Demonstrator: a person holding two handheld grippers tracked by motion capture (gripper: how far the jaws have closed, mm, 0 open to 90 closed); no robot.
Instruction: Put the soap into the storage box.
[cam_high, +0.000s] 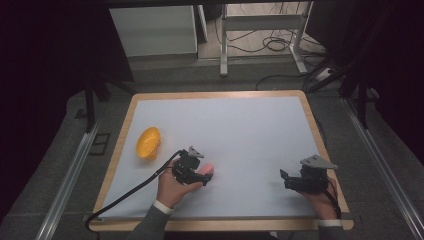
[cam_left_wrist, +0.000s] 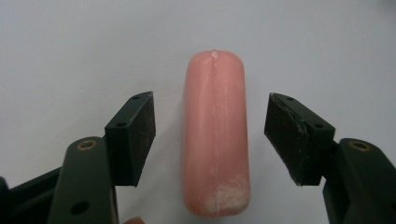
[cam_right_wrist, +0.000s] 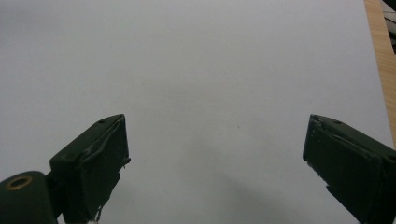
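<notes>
The left hand-held gripper (cam_left_wrist: 210, 135) straddles the sausage (cam_left_wrist: 215, 135) lying on the desk (cam_high: 250, 125), jaws apart, nothing gripped yet. The right hand-held gripper (cam_right_wrist: 215, 163) gapes idle; the bowl (cam_high: 148, 143) sits empty.

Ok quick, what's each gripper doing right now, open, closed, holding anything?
Left gripper: open, jaws either side of the pink sausage, not touching it.
Right gripper: open, nothing between the jaws, just the white mat.
</notes>
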